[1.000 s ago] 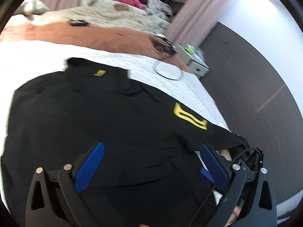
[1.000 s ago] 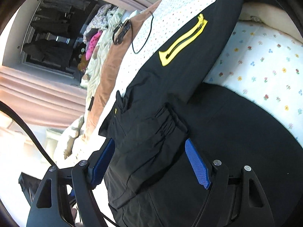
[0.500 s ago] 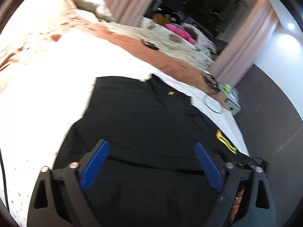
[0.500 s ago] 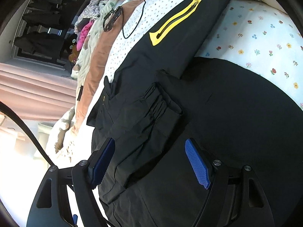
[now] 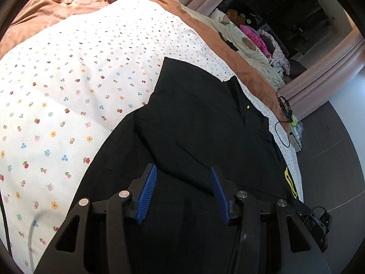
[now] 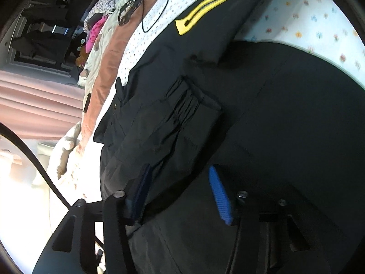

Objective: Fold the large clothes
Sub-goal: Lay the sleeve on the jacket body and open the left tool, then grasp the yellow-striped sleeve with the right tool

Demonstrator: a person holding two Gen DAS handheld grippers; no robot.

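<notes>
Floral-print white bedsheet carries the large black jacket with yellow zipper trim toward 3 o'clock. Left gripper and right gripper hover spread, probably empty; a shallow pinch could drop one layer.

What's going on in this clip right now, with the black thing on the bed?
A person with a handheld gripper in each hand is folding a black jacket with a yellow zipper, spread on a floral bedsheet. One sleeve, with its gathered cuff, is already laid across the body. The left gripper and right gripper both sit low over the fabric near the hem with jaws apart, gripping nothing yet. A black cable lies farther back on the bed.
</notes>
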